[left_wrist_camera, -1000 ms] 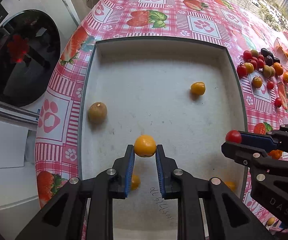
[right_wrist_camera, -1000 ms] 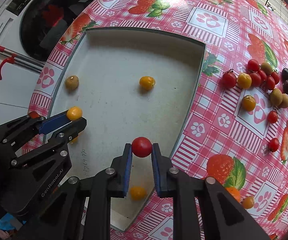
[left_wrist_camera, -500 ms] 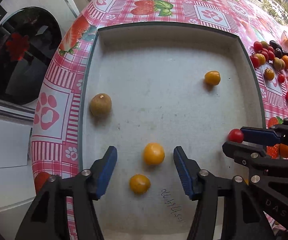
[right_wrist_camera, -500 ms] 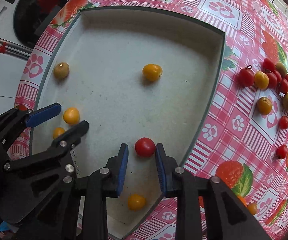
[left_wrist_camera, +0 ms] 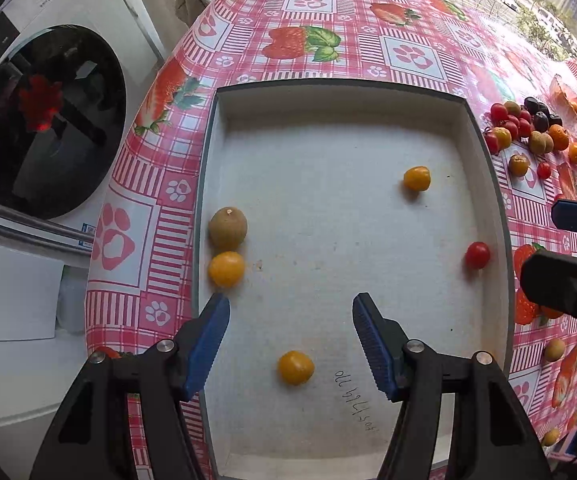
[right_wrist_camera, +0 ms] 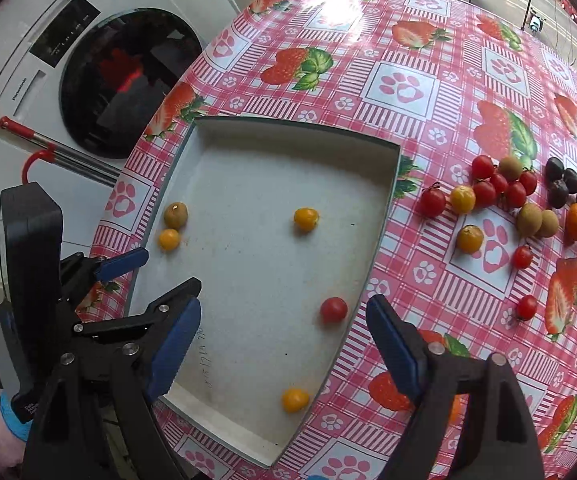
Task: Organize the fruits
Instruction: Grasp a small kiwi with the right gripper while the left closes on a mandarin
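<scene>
A white tray (left_wrist_camera: 328,240) (right_wrist_camera: 256,272) sits on the strawberry tablecloth. In it lie a brown fruit (left_wrist_camera: 227,227) (right_wrist_camera: 175,215), a yellow fruit (left_wrist_camera: 226,269) (right_wrist_camera: 168,239) touching it, two more yellow fruits (left_wrist_camera: 416,178) (left_wrist_camera: 295,367) and a red tomato (left_wrist_camera: 477,255) (right_wrist_camera: 333,310). My left gripper (left_wrist_camera: 291,332) (right_wrist_camera: 152,276) hangs open over the tray's near left part, holding nothing. My right gripper (right_wrist_camera: 284,340) (left_wrist_camera: 540,244) hovers over the tray's right rim with its jaws opening. The tomato lies on the tray floor below, free of the pads.
A loose pile of red, yellow, brown, dark and orange fruits (right_wrist_camera: 508,196) (left_wrist_camera: 528,128) lies on the cloth to the right of the tray. A washing machine (right_wrist_camera: 108,80) stands past the table's left edge. A gloved hand (right_wrist_camera: 8,420) holds the left gripper.
Both grippers let go of their fruit. The yellow fruit dropped and rolled left to the brown one. The red tomato dropped near the tray's right wall, and the right gripper rose with wider jaws.
</scene>
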`<state>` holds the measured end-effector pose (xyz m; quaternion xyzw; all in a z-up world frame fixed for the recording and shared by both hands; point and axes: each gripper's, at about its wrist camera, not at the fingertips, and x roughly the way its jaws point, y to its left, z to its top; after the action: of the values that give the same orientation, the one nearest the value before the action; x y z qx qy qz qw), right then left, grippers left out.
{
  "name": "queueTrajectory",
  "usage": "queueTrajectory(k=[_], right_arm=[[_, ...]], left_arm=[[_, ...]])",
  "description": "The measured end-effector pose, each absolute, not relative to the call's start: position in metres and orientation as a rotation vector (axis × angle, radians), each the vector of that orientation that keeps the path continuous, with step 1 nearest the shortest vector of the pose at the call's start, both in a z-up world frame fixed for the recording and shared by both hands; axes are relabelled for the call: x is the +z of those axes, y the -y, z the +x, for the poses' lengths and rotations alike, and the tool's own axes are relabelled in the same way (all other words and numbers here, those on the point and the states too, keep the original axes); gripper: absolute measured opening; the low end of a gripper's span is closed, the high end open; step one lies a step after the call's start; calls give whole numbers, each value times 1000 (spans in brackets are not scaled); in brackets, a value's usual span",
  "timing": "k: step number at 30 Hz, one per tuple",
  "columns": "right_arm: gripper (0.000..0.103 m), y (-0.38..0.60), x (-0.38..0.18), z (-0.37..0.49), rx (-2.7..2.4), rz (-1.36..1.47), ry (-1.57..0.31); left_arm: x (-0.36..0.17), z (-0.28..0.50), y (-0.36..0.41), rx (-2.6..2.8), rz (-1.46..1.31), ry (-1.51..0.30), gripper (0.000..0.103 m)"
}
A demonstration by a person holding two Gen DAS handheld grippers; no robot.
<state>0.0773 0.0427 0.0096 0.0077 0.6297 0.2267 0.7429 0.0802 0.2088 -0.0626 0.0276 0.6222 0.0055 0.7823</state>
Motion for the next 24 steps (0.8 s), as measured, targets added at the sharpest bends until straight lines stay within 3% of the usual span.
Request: queueTrajectory(k=[12,24], right_arm=[[87,84,-11,-30,275,-75,-1528],[87,114,-53,-169,340,-354,-1717]], left_arm=[[-54,41,-134,-174,181,-1339,65],[-50,33,-83,-296,243,-1330,65]])
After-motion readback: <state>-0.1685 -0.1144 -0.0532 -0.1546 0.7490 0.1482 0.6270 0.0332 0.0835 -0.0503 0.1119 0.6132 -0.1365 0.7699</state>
